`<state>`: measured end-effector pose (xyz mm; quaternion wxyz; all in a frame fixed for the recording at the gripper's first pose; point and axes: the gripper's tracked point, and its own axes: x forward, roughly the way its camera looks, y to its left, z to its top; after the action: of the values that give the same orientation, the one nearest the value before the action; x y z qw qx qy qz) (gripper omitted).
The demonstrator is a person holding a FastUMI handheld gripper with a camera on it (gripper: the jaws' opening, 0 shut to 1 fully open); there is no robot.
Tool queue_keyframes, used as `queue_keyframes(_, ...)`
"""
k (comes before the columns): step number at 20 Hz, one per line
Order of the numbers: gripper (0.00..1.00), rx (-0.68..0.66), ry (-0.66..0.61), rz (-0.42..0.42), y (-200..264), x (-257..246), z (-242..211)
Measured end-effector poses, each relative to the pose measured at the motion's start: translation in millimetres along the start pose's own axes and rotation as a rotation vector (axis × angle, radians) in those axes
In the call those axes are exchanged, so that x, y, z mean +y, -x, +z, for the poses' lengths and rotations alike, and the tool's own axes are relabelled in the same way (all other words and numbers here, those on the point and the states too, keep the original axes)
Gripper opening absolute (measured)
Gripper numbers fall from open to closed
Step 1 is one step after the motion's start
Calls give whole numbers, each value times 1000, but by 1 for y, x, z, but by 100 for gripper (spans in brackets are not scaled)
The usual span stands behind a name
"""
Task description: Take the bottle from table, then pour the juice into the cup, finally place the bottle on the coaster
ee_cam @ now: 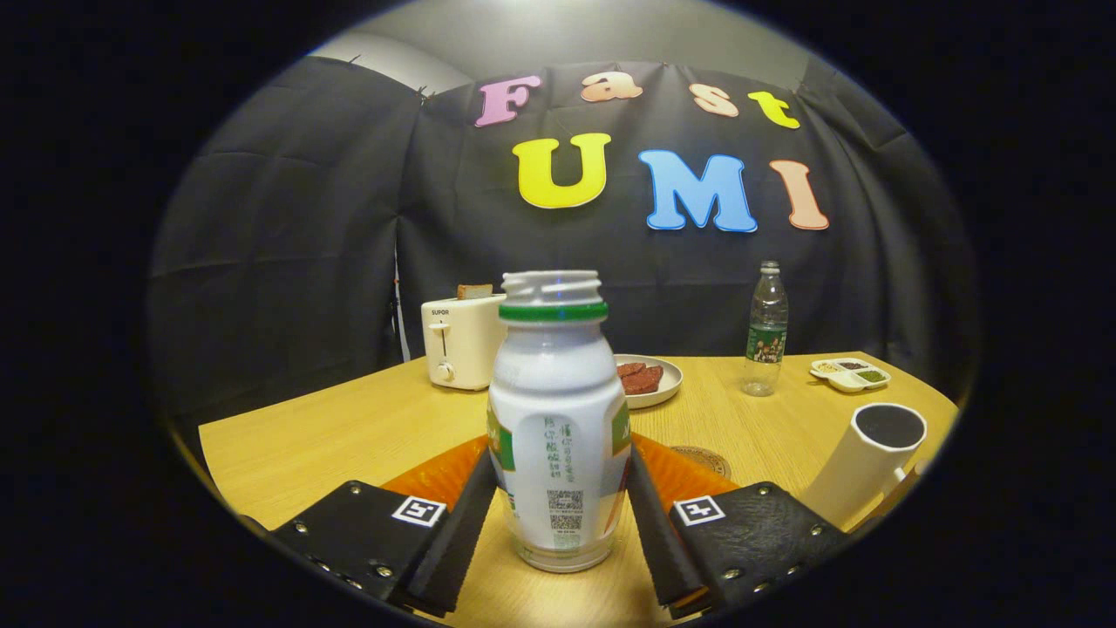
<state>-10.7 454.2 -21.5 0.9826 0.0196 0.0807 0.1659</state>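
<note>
coaster (pixel 703 457) mostly hidden behind bottle (pixel 558 419), plate (pixel 654 384) part-hidden, finger contact unclear

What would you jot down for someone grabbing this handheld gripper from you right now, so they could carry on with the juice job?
Gripper: fingers sit on either side of the bottle, close to its lower body; I cannot tell whether they press on it yet.
Bottle: upright on the table, cap off, between the fingers.
Cup: the white one to the right, beyond the fingers, tilted in this view.
Coaster: the round one on the table just behind the bottle, to its right.
Done: approach to the bottle.
Left: close firmly, lift, pour into the cup, set the bottle on the coaster.
</note>
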Motion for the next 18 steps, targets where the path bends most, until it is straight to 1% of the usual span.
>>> queue_keyframes(3, 77, -3, 11, -25, -2, -3, 0)
queue_keyframes(4, 74, -4, 6, -31, -3, -4, 0)
queue_keyframes(5, 74, -4, 3, -34, -4, -6, -1)
queue_keyframes(7, 73, -5, -5, -36, -1, -5, 0)
queue_keyframes(8, 69, -5, -15, -39, -3, -7, -1)
queue_keyframes(9, 69, -10, -36, -36, -3, -8, 1)
queue_keyframes(11, 69, -37, -107, -17, -1, -6, 8)
queue_keyframes(13, 69, -74, -205, 5, 0, -5, 21)
queue_keyframes(18, 68, -175, -517, 50, -2, -8, 53)
